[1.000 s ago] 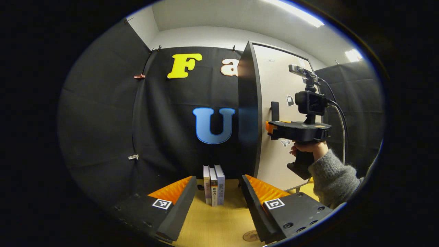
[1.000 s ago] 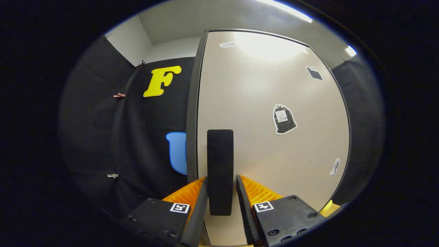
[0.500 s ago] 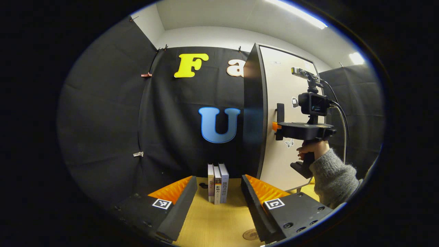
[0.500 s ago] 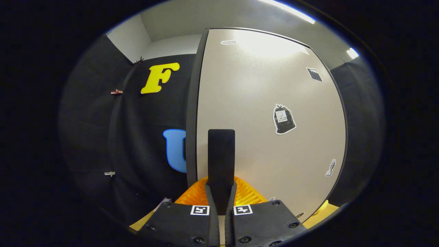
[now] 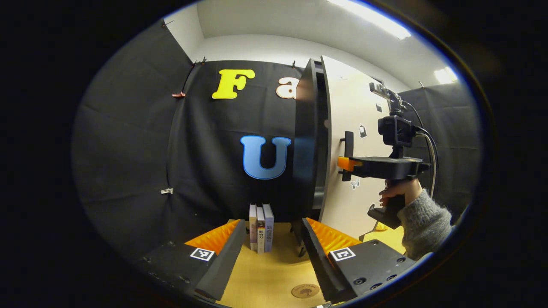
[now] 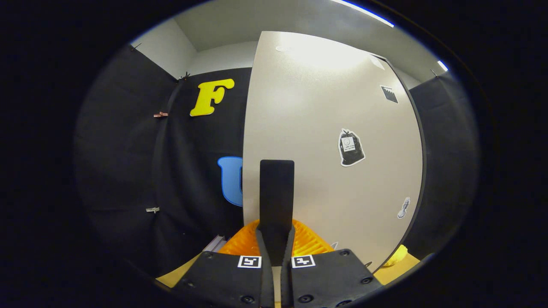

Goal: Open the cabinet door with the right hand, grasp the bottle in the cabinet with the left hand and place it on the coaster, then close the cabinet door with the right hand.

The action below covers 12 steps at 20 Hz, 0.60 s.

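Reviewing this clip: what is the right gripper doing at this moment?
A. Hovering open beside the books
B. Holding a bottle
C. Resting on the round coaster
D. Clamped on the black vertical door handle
D: in the right gripper view the right gripper has both fingers pressed against the black vertical handle of the beige cabinet door.

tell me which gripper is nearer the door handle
Right. The right gripper is clamped on the door handle; the left gripper hangs open low over the table, well short of it.
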### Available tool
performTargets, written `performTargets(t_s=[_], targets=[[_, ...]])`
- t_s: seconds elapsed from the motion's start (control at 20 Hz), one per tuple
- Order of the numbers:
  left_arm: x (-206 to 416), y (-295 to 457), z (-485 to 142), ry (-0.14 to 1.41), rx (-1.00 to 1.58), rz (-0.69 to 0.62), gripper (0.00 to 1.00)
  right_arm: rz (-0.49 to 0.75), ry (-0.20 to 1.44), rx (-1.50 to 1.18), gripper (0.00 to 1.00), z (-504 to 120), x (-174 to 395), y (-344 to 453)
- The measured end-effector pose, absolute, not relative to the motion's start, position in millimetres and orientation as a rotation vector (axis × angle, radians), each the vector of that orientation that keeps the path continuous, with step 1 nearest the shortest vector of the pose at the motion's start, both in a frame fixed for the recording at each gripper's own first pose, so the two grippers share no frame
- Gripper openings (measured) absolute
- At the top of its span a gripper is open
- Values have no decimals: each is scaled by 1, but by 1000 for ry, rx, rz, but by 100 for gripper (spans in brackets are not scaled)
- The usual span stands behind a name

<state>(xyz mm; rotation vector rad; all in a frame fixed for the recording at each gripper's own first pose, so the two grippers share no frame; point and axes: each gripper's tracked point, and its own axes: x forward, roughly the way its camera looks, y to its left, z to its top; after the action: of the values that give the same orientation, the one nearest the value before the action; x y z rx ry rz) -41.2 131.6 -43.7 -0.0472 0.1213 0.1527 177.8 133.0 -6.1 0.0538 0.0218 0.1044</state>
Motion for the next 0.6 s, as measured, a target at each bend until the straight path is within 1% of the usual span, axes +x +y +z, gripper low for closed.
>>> performTargets(t_s=[0.3,0.6], targets=[[-44,113,-41,108,-61,126,82,128,32,68,11,-2,141,120],[-33,78,-40,103,-74,37,83,145,56,69,11,3,106,100]])
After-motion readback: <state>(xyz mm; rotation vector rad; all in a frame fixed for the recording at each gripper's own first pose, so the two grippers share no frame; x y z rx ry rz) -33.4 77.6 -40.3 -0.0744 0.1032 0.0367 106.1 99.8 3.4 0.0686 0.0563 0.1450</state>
